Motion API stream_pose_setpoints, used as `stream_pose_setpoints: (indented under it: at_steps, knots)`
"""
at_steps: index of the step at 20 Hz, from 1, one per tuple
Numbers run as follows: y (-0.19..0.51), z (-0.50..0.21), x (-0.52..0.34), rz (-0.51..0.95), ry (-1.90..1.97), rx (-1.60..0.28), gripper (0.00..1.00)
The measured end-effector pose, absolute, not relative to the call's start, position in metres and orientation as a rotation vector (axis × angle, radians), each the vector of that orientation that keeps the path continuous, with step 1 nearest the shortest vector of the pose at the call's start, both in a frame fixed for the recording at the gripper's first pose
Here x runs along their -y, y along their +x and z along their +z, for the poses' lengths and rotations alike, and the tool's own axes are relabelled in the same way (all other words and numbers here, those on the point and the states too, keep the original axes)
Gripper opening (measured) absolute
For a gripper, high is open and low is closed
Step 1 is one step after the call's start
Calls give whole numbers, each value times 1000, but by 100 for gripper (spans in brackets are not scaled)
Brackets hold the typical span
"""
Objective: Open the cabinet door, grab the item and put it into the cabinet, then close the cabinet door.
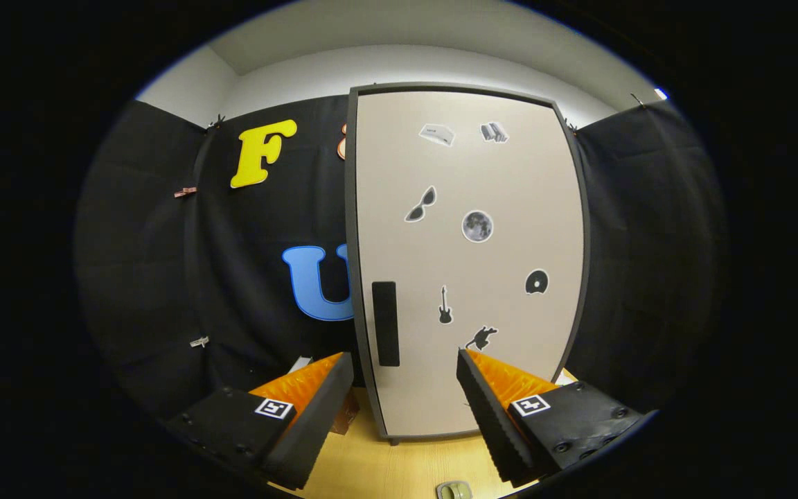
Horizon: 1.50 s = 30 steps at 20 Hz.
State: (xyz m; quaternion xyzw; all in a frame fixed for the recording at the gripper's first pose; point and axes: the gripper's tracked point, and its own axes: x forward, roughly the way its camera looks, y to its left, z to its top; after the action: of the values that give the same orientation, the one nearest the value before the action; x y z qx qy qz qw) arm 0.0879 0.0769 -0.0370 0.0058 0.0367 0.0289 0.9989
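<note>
- The tongs (404,364) stand wide open with nothing between their 2 fingers; the left finger (316,409) and right finger (492,416) are orange with black pads, and each carries a small square marker.
- The cabinet (468,263) stands upright on the wooden bench (399,464), just beyond the fingertips, its beige door (510,208) shut inside a dark grey frame.
- A black upright handle (385,323) sits near the door's left edge, between and slightly above the fingertips.
- Several small stickers dot the door, among them a moon (477,226) and a guitar (445,305); the 2 topmost are too small to make out.
- A small pale item (454,491) lies on the bench below the fingers, partly cut off; what it is cannot be told.
- A brownish thing (345,414) shows behind the left finger, mostly hidden.
</note>
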Motion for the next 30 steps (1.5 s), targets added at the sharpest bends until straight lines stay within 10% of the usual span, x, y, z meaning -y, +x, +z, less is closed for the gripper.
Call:
stream_pose_setpoints:
  at_steps: [21,26,30]
  knots:
    - [222,-90,-101,-23,4,-77,79]
    - [228,-85,-103,-34,-21,-51,39]
    - [226,-87,-103,-35,-40,-62,33]
